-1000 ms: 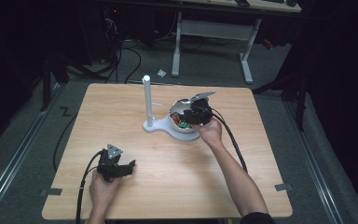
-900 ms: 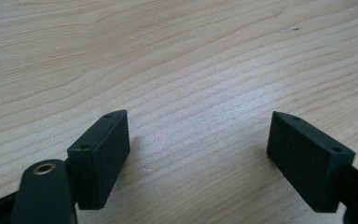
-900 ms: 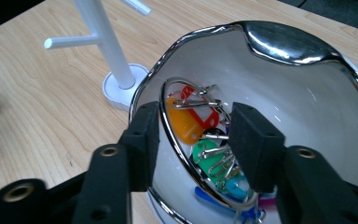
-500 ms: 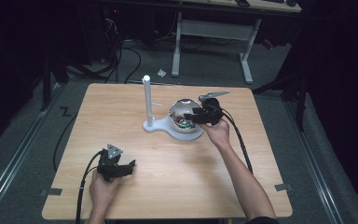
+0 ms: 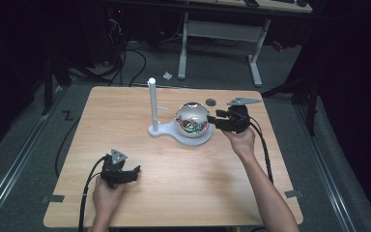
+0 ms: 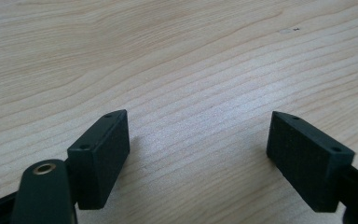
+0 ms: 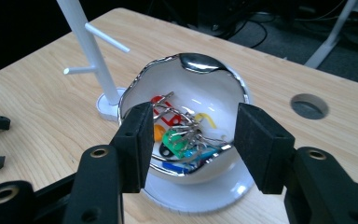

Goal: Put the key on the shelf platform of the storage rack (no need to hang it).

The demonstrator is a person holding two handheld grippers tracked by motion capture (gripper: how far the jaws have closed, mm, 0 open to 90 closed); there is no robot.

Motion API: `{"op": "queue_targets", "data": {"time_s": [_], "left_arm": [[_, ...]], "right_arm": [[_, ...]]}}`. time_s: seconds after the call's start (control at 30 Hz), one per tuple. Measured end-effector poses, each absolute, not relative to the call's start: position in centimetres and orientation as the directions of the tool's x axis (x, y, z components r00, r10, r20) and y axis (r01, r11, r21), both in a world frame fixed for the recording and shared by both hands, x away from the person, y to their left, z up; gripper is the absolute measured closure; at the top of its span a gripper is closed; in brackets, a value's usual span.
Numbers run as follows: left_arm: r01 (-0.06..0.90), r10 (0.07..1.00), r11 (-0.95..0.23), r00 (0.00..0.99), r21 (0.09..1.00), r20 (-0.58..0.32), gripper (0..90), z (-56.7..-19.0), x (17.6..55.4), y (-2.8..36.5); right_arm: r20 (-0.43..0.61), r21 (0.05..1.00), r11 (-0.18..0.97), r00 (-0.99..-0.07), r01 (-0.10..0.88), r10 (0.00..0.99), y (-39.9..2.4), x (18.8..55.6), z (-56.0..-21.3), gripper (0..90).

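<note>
Hovering your R gripper point(image 7: 191, 140) at the bowl's point(image 5: 192, 118) rim, fingers apart w/ nothing held, you're lining up on the keys point(image 7: 179, 135) inside on the bench point(image 5: 125, 121); next: dip in, pinch one, L gripper point(image 5: 124, 175) idle, open.

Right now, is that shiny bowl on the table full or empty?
Not empty. The bowl holds a small heap of colourful keys with metal rings, covering only its bottom; the white inner wall above them is bare.

Left hand-held gripper point(image 5: 134, 172) rests low, jaws apart; right hand-held gripper point(image 5: 214, 119) gapes, raised.
</note>
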State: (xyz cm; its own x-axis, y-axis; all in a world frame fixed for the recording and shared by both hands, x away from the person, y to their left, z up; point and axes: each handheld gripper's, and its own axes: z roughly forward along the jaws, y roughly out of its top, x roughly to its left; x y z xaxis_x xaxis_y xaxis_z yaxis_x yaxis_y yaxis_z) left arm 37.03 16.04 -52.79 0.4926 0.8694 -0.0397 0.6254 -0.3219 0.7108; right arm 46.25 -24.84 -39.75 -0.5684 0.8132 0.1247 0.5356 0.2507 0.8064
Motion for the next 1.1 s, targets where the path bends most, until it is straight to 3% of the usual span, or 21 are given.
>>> {"op": "queue_targets", "data": {"time_s": [0.8, 1.1], "left_arm": [[0.626, 0.87, -0.322, 0.492, 0.711, -0.04, 21.7, -52.8, 37.0, 16.0], [0.626, 0.87, -0.322, 0.492, 0.711, -0.04, 21.7, -52.8, 37.0, 16.0]], "right_arm": [[0.177, 0.848, 0.143, -0.526, 0.511, 0.832, -29.1, 41.4, -37.7, 47.7], [0.155, 0.848, 0.16, -0.525, 0.505, 0.837, -29.5, 39.8, -37.4, 46.8]]}}
